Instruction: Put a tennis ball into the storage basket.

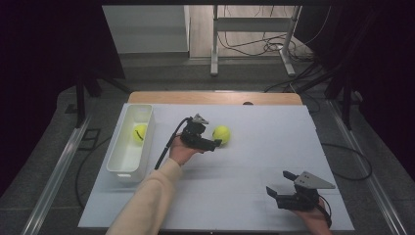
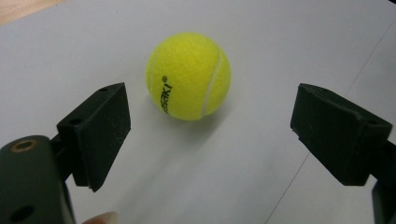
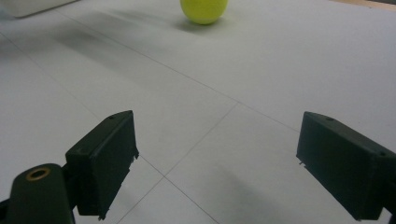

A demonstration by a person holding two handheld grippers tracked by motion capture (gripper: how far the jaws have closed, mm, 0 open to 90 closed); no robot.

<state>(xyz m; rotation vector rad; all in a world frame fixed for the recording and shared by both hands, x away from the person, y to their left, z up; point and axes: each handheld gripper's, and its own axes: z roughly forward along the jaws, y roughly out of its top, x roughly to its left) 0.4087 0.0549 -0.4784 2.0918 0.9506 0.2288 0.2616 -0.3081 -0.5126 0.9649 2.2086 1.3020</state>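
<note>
Tennis ball, high view: tennis ball (image 1: 221,134) is round, fuzzy and bright yellow. It sits on the white table top (image 1: 254,161), near the middle, just past the tips of the left gripper (image 1: 217,143).
Left gripper, high view: black, with a grey three-cornered plate on top. A hand in a cream sleeve (image 1: 147,200) holds it. Its jaws are open and hold nothing.
Right gripper, high view: right gripper (image 1: 279,186) is low on the right side of the table, well apart from the ball. Its jaws are open and hold nothing.
White bin, high view: white bin (image 1: 121,161) is long and smooth like plastic. It stands on the left side of the table. A second yellow ball (image 1: 140,133) with a dark mark lies inside it.
Around the table: wooden edge (image 1: 215,98) at the far side, grey floor, cables and a metal stand (image 1: 252,24) behind.
Tennis ball, left gripper view: tennis ball (image 2: 188,75) looks woolly, with a pale curved seam. Dark letters on it are partly turned away, so I cannot read the whole word. It lies ahead of the two blocky black jaws, which stand wide apart and do not touch it.
Tennis ball, right gripper view: tennis ball (image 3: 204,10) is far off at the top, cut by the edge. Thin lines cross the smooth white table. The black jaws stand wide with only table between them. A corner of the white bin (image 3: 32,5) shows at the top left.
</note>
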